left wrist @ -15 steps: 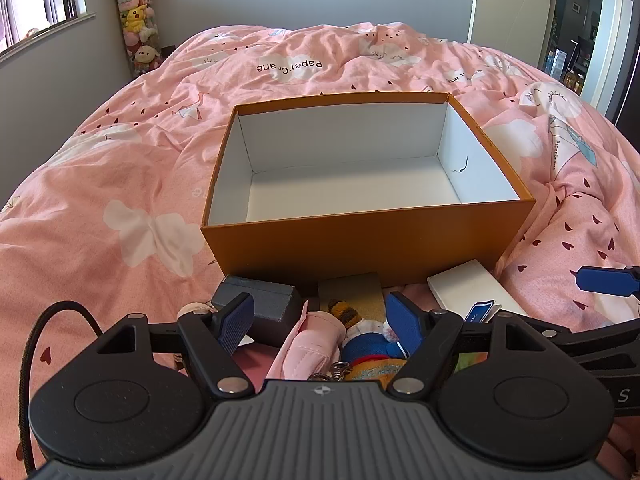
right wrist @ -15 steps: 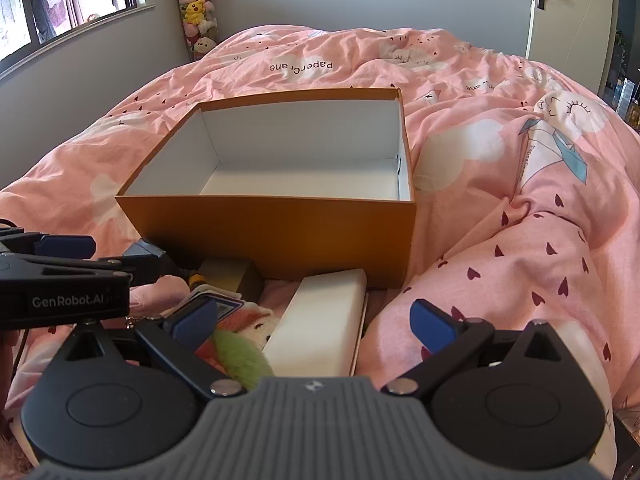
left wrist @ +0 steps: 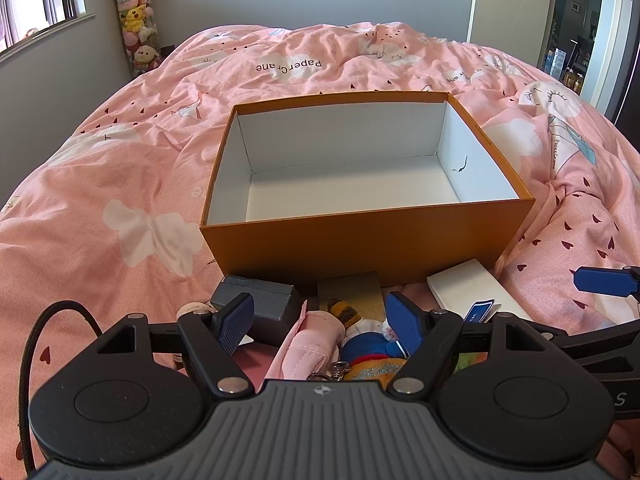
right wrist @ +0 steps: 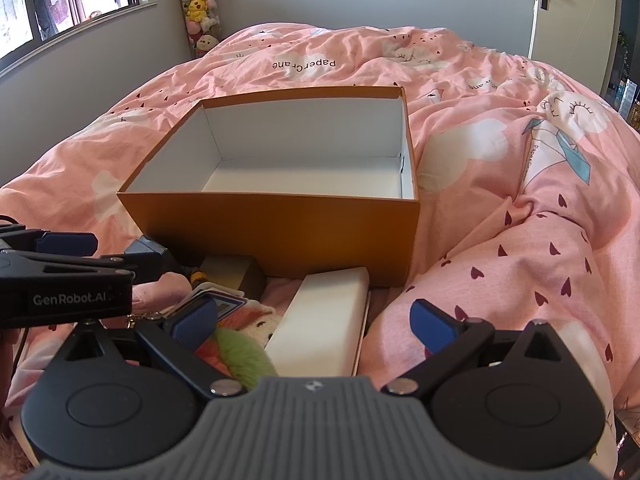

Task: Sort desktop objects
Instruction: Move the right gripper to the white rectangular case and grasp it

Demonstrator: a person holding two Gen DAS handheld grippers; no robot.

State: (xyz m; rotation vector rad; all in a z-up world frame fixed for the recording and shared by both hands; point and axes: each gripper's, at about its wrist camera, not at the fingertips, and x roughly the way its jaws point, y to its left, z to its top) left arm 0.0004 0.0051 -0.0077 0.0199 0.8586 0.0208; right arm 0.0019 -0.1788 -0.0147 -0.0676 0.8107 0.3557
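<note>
Grippers both spread, nothing held: left gripper (left wrist: 322, 322) over pink pouch (left wrist: 310, 344) and doll (left wrist: 370, 344); right gripper (right wrist: 314, 320) over white case (right wrist: 324, 324). Clutter beside them: grey block (left wrist: 262, 300), card (left wrist: 480, 311). Beyond, touching clutter: orange box (right wrist: 280, 228), interior bare, on pink duvet (left wrist: 120, 168).

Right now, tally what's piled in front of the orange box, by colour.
White: 1, flat box
Grey: 1, block
Tan: 1, block
Pink: 1, pouch
Multicolour: 1, plush doll
Blue-edged: 1, card
Total: 6 visible; more may be hidden.
</note>
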